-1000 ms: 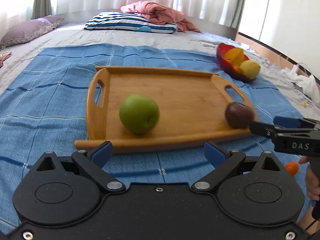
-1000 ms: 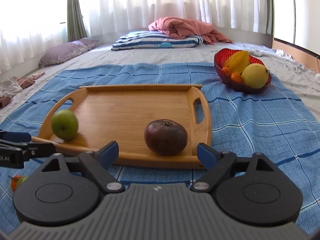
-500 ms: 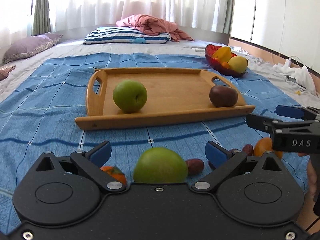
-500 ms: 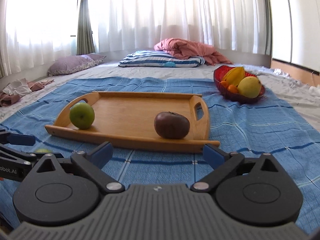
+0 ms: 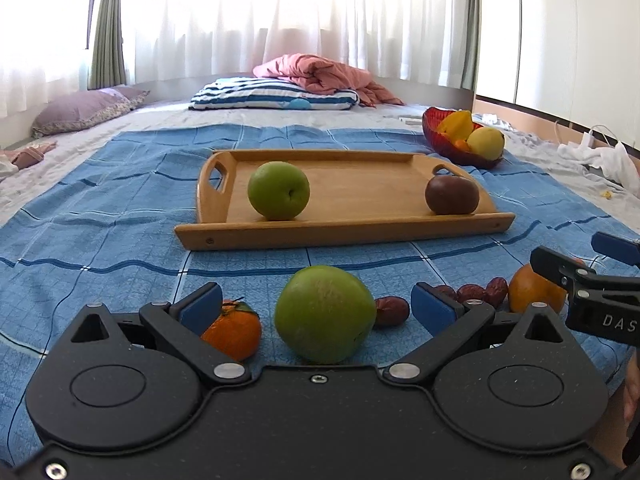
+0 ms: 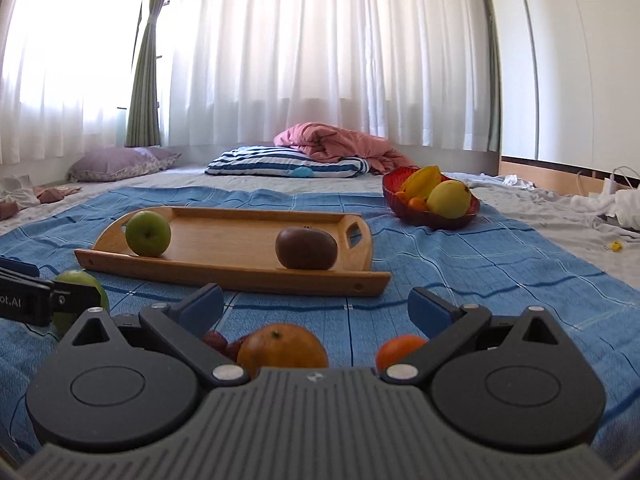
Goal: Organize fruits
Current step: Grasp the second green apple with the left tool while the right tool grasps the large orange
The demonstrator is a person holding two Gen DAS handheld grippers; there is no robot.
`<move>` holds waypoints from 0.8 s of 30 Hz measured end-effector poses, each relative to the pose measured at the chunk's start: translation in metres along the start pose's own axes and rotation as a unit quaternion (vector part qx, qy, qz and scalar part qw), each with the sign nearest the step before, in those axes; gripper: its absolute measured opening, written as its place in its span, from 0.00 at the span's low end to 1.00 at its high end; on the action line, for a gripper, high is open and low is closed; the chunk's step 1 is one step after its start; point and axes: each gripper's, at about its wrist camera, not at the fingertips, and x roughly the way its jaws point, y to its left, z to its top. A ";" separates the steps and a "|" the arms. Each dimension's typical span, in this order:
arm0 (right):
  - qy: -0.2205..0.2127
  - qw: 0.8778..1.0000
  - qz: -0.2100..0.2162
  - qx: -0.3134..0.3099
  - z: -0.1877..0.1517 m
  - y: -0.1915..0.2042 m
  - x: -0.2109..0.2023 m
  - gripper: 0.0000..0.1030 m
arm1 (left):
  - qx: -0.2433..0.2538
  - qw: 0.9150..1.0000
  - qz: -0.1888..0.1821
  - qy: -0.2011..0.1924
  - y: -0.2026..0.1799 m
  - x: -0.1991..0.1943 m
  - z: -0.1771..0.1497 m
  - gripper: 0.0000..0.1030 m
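Observation:
On the blue cloth a loose green apple (image 5: 325, 314) lies between the fingers of my open left gripper (image 5: 316, 304), untouched. A small orange (image 5: 232, 334) sits by the left finger and red dates (image 5: 390, 311) lie to the right. My right gripper (image 6: 316, 304) stands wide open over an orange (image 6: 282, 346), with a smaller orange (image 6: 396, 350) by its right finger. Farther off, the wooden tray (image 5: 344, 232) holds a green apple (image 5: 279, 195) and a dark brown fruit (image 5: 452, 195).
A red bowl (image 5: 460, 152) with yellow fruits stands beyond the tray at the right. Pillows and a pink blanket (image 6: 336, 140) lie at the far end of the bed. White cloths and cables (image 5: 596, 156) lie off the right side.
Both grippers drew back from the tray and sank toward the cloth. Loose apple, oranges and dates came into view under them. The right jaws widened a little.

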 end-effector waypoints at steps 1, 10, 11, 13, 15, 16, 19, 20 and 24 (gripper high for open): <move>0.000 1.000 -0.003 0.000 -0.002 0.000 -0.001 1.00 | 0.004 1.000 0.002 -0.003 -0.001 -0.001 -0.001 0.98; 0.013 1.000 0.004 0.006 -0.015 0.004 -0.010 0.96 | 0.024 1.000 -0.008 -0.012 -0.013 -0.016 -0.003 0.70; 0.013 1.000 0.004 0.005 -0.016 0.005 -0.010 0.94 | 0.027 1.000 -0.006 -0.013 -0.014 -0.016 -0.004 0.70; 0.013 1.000 0.006 0.005 -0.018 0.008 -0.012 0.92 | 0.032 0.999 -0.002 -0.014 -0.017 -0.015 -0.005 0.68; 0.015 1.000 0.010 0.008 -0.020 0.009 -0.013 0.89 | 0.034 0.999 0.004 -0.013 -0.019 -0.013 -0.005 0.65; 0.016 1.000 0.013 0.008 -0.020 0.010 -0.013 0.87 | 0.031 0.999 0.005 -0.011 -0.019 -0.012 -0.006 0.63; 0.021 1.000 0.019 0.002 -0.022 0.014 -0.013 0.81 | 0.019 1.000 0.008 -0.004 -0.018 -0.008 -0.007 0.57; 0.023 1.000 0.019 0.001 -0.022 0.015 -0.013 0.79 | 0.015 1.000 0.013 -0.004 -0.018 -0.007 -0.008 0.56; 0.030 0.999 0.022 0.007 -0.025 0.015 -0.012 0.71 | 0.007 1.000 0.024 -0.003 -0.018 -0.006 -0.011 0.55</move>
